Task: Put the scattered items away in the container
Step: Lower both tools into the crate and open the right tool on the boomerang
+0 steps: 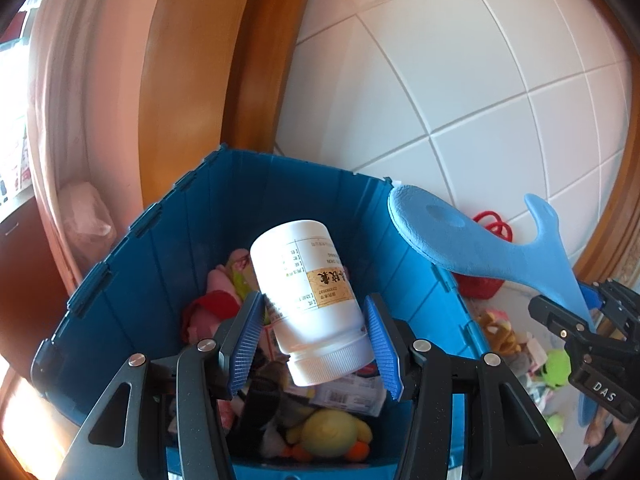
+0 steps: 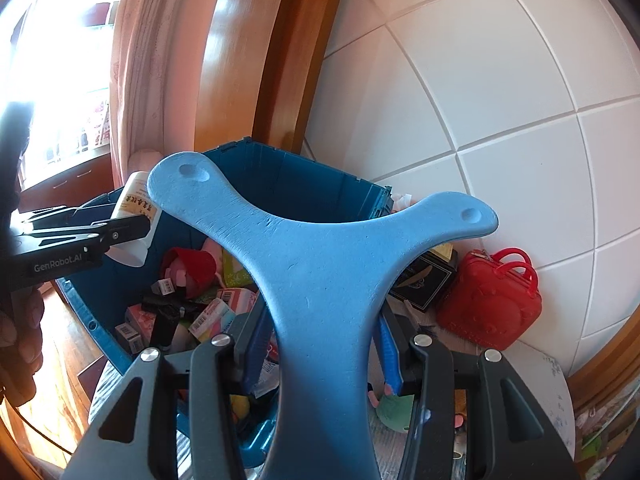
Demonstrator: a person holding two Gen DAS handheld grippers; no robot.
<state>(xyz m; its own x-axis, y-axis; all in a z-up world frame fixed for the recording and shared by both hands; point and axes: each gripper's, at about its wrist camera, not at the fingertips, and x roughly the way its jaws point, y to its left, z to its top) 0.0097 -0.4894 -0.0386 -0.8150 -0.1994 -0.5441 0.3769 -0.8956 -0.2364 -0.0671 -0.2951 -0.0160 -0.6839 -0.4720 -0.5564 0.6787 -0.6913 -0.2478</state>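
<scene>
A white pill bottle (image 1: 308, 300) with a gold label hangs cap-down over the open blue bin (image 1: 168, 260), with my left gripper (image 1: 314, 300) shut on its lower body. The bin holds plush toys, small boxes and a yellow duck (image 1: 328, 432). My right gripper (image 2: 322, 312) is shut on the stem of a blue three-armed foam boomerang (image 2: 320, 264), which hangs over the bin's (image 2: 300, 184) right side. In the right wrist view the left gripper (image 2: 136, 228) and the bottle (image 2: 134, 200) are at the bin's left rim. In the left wrist view the boomerang (image 1: 460, 248) sticks up from the right gripper (image 1: 576, 320).
A red toy handbag (image 2: 492, 300) and a black box (image 2: 424, 280) stand against the white tiled wall (image 2: 500, 100), right of the bin. Plush toys (image 1: 496, 328) and a green toy (image 1: 558, 368) lie beside it. A wooden door frame (image 1: 188, 80) and a pink curtain (image 1: 80, 100) rise behind.
</scene>
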